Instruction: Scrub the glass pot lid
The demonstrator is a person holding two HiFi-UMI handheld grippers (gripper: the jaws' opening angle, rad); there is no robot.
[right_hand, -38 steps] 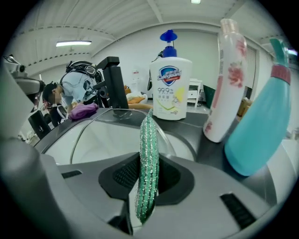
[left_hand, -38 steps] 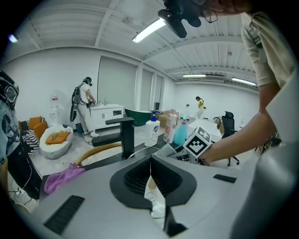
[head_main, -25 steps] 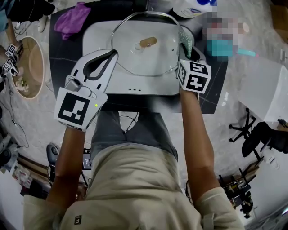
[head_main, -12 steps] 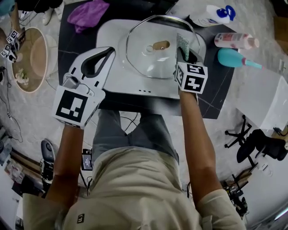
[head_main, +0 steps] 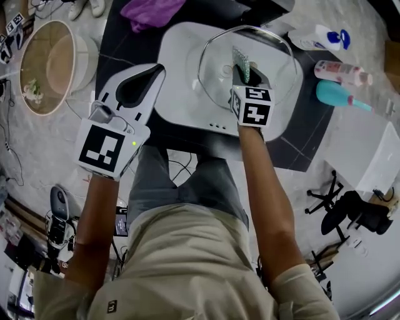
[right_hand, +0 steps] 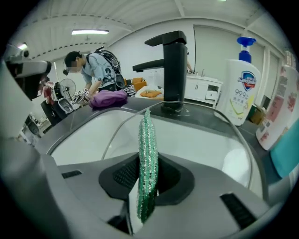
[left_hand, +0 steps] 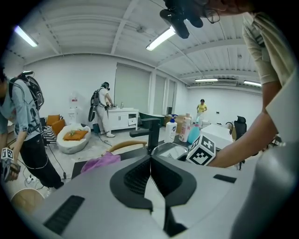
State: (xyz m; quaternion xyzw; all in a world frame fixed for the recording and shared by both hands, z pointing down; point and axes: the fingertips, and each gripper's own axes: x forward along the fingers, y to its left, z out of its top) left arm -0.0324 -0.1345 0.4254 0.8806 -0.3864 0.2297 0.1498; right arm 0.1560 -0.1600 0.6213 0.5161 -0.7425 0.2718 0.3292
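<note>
Centre of glass pot lid (head_main: 275, 62) covered in head view by right gripper (head_main: 245, 74) and by green scrub pad (head_main: 240, 61) clamped edge-on between its jaws; knob not to be made out there. Contact between pad and glass: impossible to tell from any view. Lid lying inside white sink (head_main: 181, 56), near arc of its metal rim lost under the same gripper. In right gripper view, pad (right_hand: 148, 163) upright and pinched from both sides, lower end sunk out of sight between the jaws, lid (right_hand: 201, 135) arching behind it across the basin.

Left gripper (head_main: 156, 70) held over sink's left edge and dark counter (head_main: 125, 44), jaws pressed together on nothing (left_hand: 150, 161), well apart from lid. From its view, only a sliver of lid (left_hand: 170, 150) visible past its own body.

Bare basin floor to left of lid, between it and left gripper; right side of lid close to sink's right wall. Black faucet (right_hand: 174, 70) upright just beyond lid's far rim, spout reaching toward the basin; cut off at top edge of head view.

Purple cloth (head_main: 153, 9) on counter at far left corner. Soap pump bottle (head_main: 322, 39), pink bottle (head_main: 342, 72) and teal object (head_main: 337, 95) lying right of sink, near lid's right side; kind of teal object unclear. Round wooden stool (head_main: 44, 69) on floor, well to the left.
</note>
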